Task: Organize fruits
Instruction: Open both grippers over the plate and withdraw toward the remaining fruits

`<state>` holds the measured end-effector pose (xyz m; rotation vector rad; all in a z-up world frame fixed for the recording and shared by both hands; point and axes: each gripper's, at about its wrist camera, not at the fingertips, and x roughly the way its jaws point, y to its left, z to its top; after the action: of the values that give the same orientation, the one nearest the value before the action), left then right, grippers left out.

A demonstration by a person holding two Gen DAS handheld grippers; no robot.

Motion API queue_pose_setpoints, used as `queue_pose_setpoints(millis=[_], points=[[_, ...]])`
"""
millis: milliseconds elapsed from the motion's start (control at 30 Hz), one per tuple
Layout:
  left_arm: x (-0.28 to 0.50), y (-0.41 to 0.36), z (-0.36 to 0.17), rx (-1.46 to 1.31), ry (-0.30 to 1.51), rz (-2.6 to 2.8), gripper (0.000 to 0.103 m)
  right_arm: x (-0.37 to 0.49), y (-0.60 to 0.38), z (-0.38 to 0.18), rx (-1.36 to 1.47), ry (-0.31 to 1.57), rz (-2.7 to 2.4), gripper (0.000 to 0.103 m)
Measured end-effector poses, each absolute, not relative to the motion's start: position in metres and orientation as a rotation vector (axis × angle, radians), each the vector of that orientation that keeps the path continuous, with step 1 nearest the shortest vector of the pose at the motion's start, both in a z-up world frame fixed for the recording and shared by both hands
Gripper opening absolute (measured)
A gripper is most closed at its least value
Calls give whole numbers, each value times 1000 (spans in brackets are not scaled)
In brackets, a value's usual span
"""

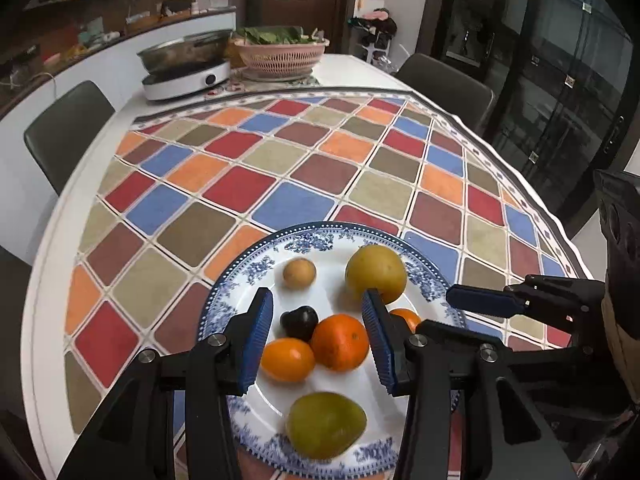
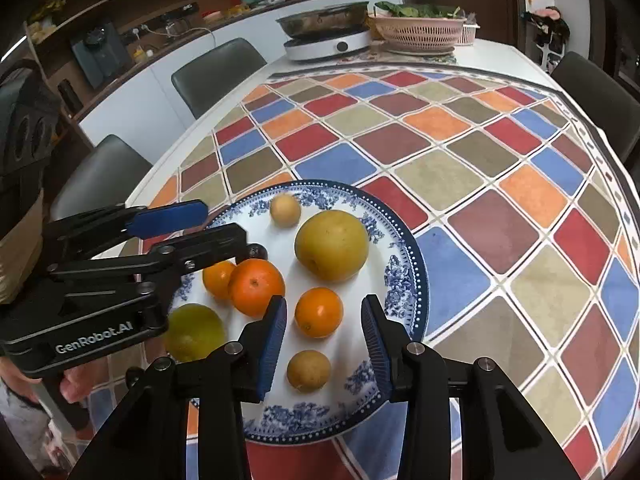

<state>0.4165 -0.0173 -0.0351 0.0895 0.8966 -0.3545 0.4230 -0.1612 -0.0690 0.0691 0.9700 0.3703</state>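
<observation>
A blue-and-white plate (image 1: pixel 224 308) (image 2: pixel 404 280) holds several fruits. Among them are a yellow pear (image 1: pixel 376 273) (image 2: pixel 331 245), three oranges, two small brown round fruits, a dark fruit (image 1: pixel 299 322) and a green fruit (image 1: pixel 326 424) (image 2: pixel 194 332). My left gripper (image 1: pixel 320 344) (image 2: pixel 224 224) hangs open over the plate's left side, above one orange (image 1: pixel 340 342) (image 2: pixel 256 286). My right gripper (image 2: pixel 325 344) (image 1: pixel 492 300) is open over the right side. Another orange (image 2: pixel 319 312) lies just past its fingertips and a small brown fruit (image 2: pixel 309 370) lies below them. Neither pair of pads presses on anything.
The plate sits on a chequered cloth (image 1: pixel 280 168) at the near edge of a white table. At the far end stand an induction cooker with a pan (image 1: pixel 186 68) and a pink basket of greens (image 1: pixel 280 54). Dark chairs (image 1: pixel 68 128) surround the table.
</observation>
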Motion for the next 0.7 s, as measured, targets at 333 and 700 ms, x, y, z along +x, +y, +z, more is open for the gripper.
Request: queue_pose_setpoints(millis=[333,700], points=[[375,-12,1,105,821,-304,46,390,-161,-34,35,871,358,40],[331,0,40,85,736,-290,48,351,-156,12,38,768,372,40]])
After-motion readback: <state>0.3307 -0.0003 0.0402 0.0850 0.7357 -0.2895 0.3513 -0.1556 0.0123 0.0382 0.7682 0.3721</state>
